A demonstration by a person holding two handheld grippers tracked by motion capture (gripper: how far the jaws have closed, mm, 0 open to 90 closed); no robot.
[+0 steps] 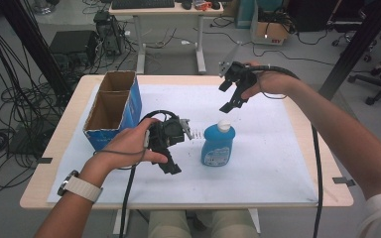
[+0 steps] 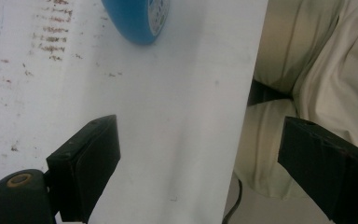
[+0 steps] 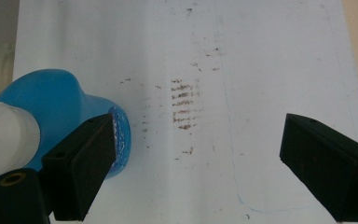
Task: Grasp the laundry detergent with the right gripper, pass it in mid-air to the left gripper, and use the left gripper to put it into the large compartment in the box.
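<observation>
White sheet (image 1: 258,163) covers our table. From the high view, we see the blue bottle (image 1: 218,144) upright mid-sheet, between left gripper (image 1: 171,166) and raised right gripper (image 1: 228,101) — cardboard box (image 1: 111,106) far left. Left gripper view: jaws wide, empty, the person's trousers (image 2: 307,70) beyond the edge. Right gripper view: jaws wide, empty, bottle's white cap (image 3: 7,135) beside one.

White-covered table (image 1: 278,188) bears a blue bottle (image 1: 218,145) and cardboard box (image 1: 113,110).

Dim even light, soft shadows, perhaps slight blur
</observation>
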